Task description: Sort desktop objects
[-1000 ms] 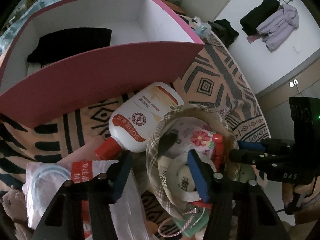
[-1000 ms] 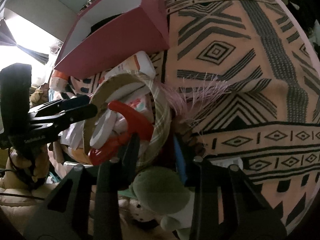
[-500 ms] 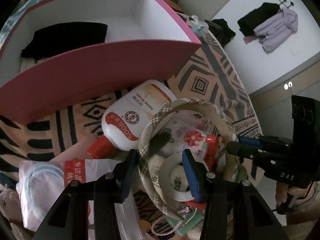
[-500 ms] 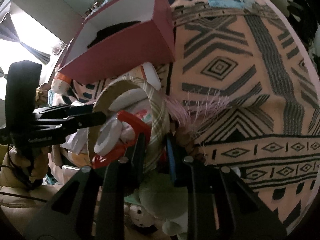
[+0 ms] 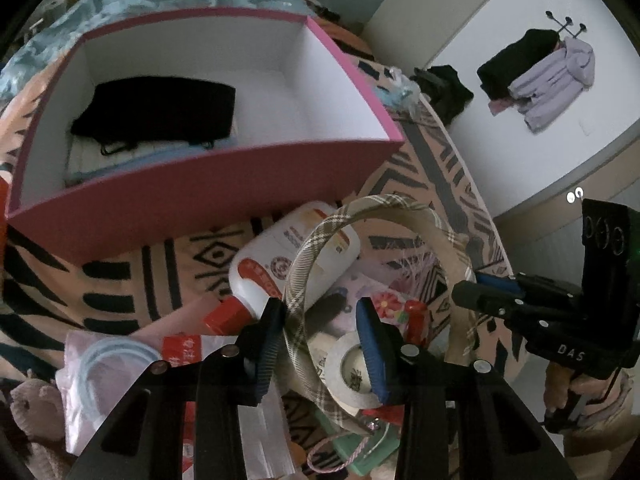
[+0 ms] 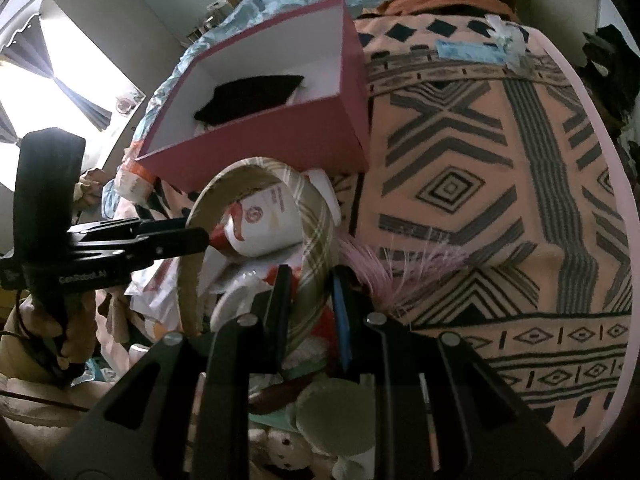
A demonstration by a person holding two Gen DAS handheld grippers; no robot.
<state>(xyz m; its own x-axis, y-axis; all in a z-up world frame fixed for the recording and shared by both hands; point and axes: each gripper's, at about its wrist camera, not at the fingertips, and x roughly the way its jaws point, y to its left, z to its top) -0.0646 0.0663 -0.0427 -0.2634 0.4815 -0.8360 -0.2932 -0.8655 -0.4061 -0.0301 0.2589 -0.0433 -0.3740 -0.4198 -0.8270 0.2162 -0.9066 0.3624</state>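
- At the far left of the left wrist view lies a clear plastic bag holding a coiled pale-blue cable (image 5: pixel 106 364), with a red-and-white printed packet (image 5: pixel 188 354) just beside it on the right.
- Behind them stands the open pink cardboard box with white inner walls (image 5: pixel 224 196); a folded black cloth (image 5: pixel 156 114) lies on pale fabric in its left half.
- In front of the box, a white squeeze bottle with a red cap and red label (image 5: pixel 280 268) lies on its side on the orange tablecloth with black geometric pattern (image 5: pixel 120 280), cap toward the near left.
- The left gripper (image 5: pixel 320 340) points down over the pile; its jaws are closing around the left side of the beige plaid fabric headband (image 5: pixel 304 276). The band touches the left finger, while a gap shows to the blue-padded right finger.
- A roll of white tape (image 5: pixel 352 372) sits just behind that right finger, inside the headband's arc.
- The headband rises as an arch over the bottle, its far side reaching the right gripper (image 5: pixel 466 290) at the right edge, held by a hand (image 5: pixel 560 384).
- In the right wrist view, the right gripper (image 6: pixel 310 296) is pinching the headband's (image 6: pixel 316 240) plaid strip between its two fingers.
- A tuft of pink feathers (image 6: pixel 372 268) sticks out to the right of that grip, on the cloth.
- A pale green plush toy (image 6: pixel 332 412) lies near, below the right gripper's fingers.
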